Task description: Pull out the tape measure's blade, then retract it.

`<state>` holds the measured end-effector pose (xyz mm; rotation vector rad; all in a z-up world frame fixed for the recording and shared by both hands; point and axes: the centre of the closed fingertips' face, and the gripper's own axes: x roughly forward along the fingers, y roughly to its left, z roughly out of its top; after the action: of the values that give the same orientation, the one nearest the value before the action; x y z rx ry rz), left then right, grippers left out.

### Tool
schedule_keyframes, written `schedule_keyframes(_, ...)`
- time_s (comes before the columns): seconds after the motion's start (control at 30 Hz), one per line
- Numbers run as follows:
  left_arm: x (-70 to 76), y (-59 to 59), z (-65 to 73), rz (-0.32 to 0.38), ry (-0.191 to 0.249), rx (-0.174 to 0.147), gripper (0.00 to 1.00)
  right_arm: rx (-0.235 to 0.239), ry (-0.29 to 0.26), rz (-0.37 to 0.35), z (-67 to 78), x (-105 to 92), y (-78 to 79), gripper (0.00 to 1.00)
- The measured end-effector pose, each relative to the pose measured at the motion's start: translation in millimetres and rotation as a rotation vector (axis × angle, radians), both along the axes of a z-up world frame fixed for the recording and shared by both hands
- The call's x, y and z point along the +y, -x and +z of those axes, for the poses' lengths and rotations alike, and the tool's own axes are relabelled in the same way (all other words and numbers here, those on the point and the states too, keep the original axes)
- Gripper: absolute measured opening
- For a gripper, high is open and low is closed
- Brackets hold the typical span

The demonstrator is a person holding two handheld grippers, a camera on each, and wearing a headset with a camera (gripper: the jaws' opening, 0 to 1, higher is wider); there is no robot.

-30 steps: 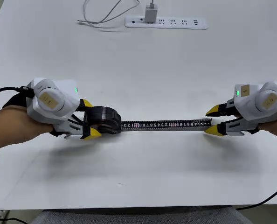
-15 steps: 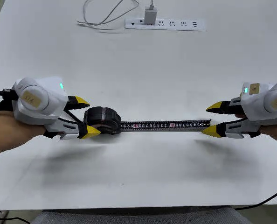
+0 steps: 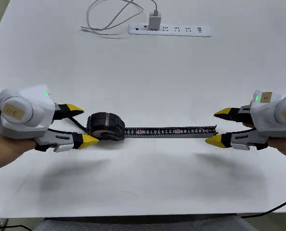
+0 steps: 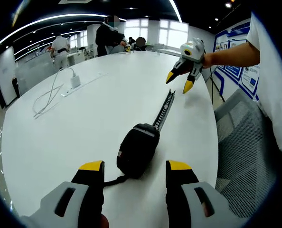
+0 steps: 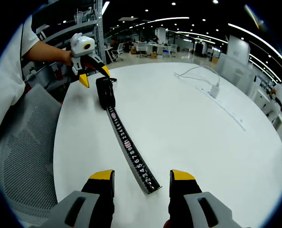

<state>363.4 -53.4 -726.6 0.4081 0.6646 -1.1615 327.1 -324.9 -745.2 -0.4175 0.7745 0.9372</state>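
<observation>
A black tape measure case lies on the white table, its dark numbered blade stretched out to the right and lying flat. My left gripper is open just left of the case, its yellow tips clear of it; the case sits ahead of the left gripper's jaws. My right gripper is open at the blade's far end, which rests between and just ahead of the right gripper's tips without being held. The case lies far off in the right gripper view.
A white power strip with a plugged charger and a looping cable lies at the table's far edge. A mesh chair stands at the near edge. People stand at the table's far end in the left gripper view.
Both grippers have opened and drawn back outward: the left let go of the case, the right let go of the blade's end. The blade stays extended on the table.
</observation>
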Motion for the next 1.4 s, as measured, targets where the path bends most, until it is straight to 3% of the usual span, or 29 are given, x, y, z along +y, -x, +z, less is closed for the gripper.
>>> schedule_keyframes(0.3,8.6,1.4,9.0,0.056,0.029,-0.005,0.51,-0.025,-0.012,-0.039,8.8,-0.7,5.6,0.5)
schedule_keyframes(0.57,20.6,7.0,14.7,0.116,0.047,-0.007,0.59,-0.033,-0.016,-0.092,11.8,-3.0,16.3,0.59)
schedule_keyframes(1.07,46.0,20.5,17.6,0.222,0.076,-0.017,0.77,-0.048,-0.04,-0.151,20.1,1.7,33.7,0.73)
schedule_keyframes(1.4,61.0,34.0,14.7,0.271,0.089,0.001,0.82,-0.05,-0.052,-0.18,21.0,-0.7,45.5,0.77)
